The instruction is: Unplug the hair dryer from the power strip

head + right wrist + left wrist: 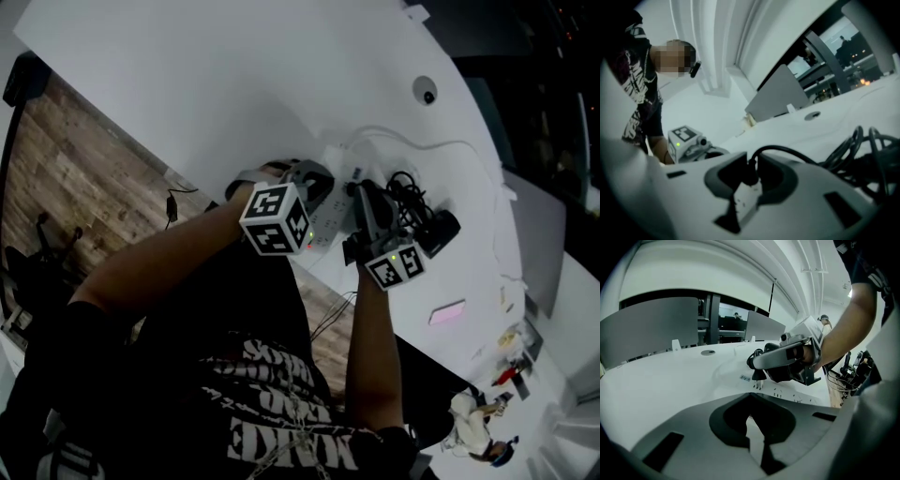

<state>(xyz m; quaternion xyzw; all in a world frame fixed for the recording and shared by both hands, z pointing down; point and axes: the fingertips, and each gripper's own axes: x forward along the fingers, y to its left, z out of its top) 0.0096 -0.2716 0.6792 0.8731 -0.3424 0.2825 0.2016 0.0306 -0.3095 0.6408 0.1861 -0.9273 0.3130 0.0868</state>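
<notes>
One power strip (329, 219) clamped by left gripper (754, 427), one plug (758, 376) clamped by right gripper (751, 180)

White block lettering crosses the black shirt (281, 417) — too skewed to read. The small label (745, 378) just beyond the power strip (787, 392) is too tiny to make out.

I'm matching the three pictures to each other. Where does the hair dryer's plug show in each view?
Head view: not made out; it would be at the tip of the right gripper.
Left gripper view: plug at centre, prongs clear above the power strip.
Right gripper view: plug low centre, between the jaws.
Shared landmark: round table hole.
</notes>
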